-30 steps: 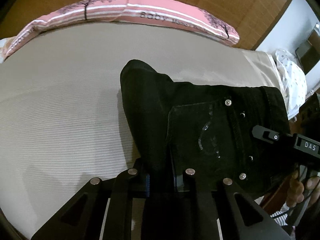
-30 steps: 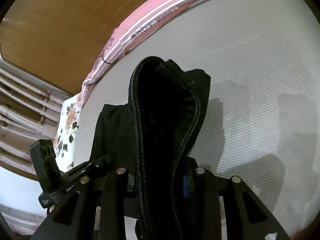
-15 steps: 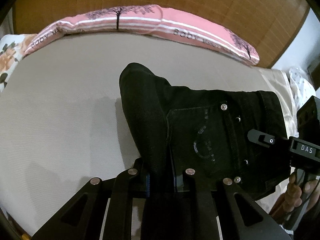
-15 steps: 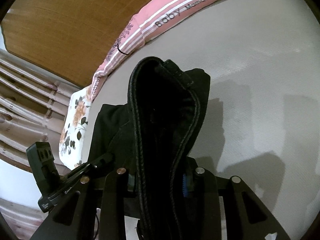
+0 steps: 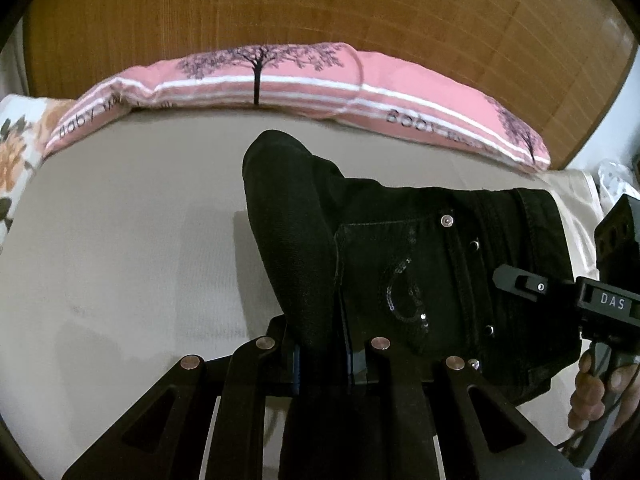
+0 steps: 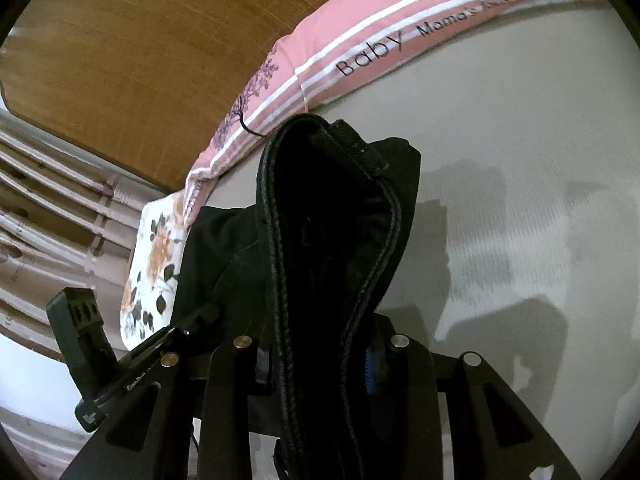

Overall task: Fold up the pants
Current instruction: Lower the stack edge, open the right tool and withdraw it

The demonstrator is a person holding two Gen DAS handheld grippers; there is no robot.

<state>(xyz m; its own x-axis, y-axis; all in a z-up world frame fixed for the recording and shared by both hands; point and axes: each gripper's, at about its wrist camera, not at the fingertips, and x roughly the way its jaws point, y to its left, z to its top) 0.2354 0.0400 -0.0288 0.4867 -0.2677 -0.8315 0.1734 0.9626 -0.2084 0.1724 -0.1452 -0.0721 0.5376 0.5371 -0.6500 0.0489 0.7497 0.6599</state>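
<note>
Pants (image 5: 420, 264) hang between our two grippers above the bed (image 5: 120, 248), black denim with the waistband stretched from one grip to the other. We hold them this way, we judge, so the cloth spreads flat before it is laid down on the sheet and folded. The left gripper (image 5: 320, 354) has its fingers pinching a thick fold of the fabric, which rises straight up from between them. The right gripper (image 6: 320, 356) pinches the waistband edge, whose stitched seam loops up in front of its camera; from the left side it shows at the far end of the waistband. The back pocket with its rivets faces the left camera. Beyond the pants, against the wooden headboard (image 5: 320, 8), lies a pink pillow (image 5: 304, 76). The sheet under the pants is bare, so it seems a fit place to lower them.
</note>
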